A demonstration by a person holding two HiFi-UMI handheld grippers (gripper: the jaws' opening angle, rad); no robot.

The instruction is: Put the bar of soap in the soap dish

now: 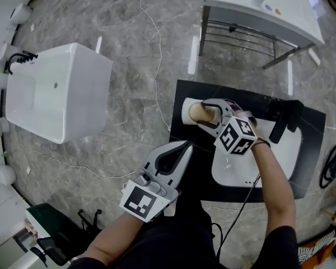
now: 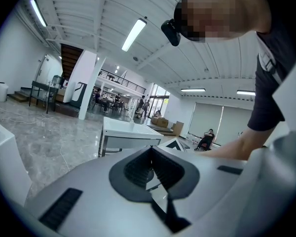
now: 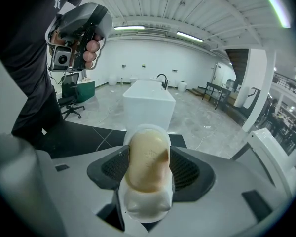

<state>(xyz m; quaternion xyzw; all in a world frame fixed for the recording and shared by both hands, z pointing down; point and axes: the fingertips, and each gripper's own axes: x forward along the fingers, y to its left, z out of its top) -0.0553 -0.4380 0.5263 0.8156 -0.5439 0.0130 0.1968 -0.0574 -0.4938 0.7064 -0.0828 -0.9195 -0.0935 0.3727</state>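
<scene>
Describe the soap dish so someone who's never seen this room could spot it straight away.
Find the black rectangular surface in front of the person, which carries a large white basin. At its left end sits the small white rounded soap dish. Unlike the far bigger basin, it cradles a tan bar of soap, flanked by the right gripper.

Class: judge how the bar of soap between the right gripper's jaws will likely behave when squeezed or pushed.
Probably stiff: the bar of soap shows no dent between the jaws of the right gripper. Its smooth, curved sides may slip under a pinch. In the soap dish it could rock.
</scene>
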